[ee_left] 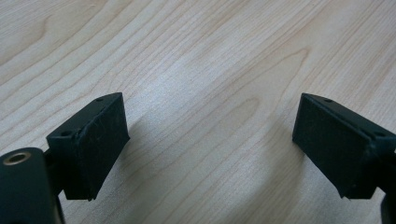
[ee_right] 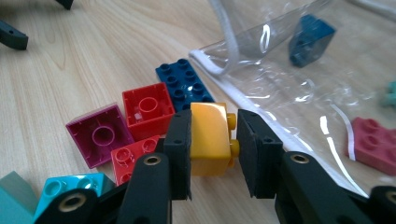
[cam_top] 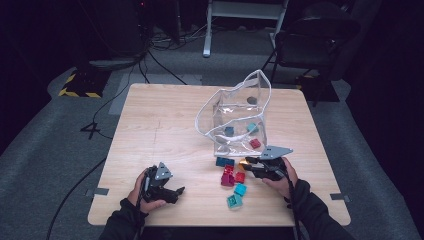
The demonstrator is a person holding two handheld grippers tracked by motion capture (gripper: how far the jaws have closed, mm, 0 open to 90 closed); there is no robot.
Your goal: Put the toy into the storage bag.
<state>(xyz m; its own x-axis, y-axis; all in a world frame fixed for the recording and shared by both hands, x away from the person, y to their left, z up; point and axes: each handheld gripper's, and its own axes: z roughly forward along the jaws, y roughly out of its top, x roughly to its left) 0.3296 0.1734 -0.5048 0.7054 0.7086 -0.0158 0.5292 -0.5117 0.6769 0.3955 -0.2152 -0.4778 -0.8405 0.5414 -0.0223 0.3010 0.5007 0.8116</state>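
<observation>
The right gripper (ee_right: 214,140) has its jaws pinching a yellow brick (ee_right: 210,138) just outside the clear bag (cam_top: 235,117), near its mouth rim. The studs seem to meet one pad, so the brick may twist loose or catch on the rim. The left gripper (ee_left: 210,135), well apart from the bag, hangs with jaws spread over the bare surface (ee_left: 196,56).

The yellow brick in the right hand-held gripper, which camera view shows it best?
The right gripper view: the yellow brick sits close up, clamped between the right hand-held gripper jaws, studs visible. The high view gives a small yellow glint. The left gripper view looks at bare table.
</observation>
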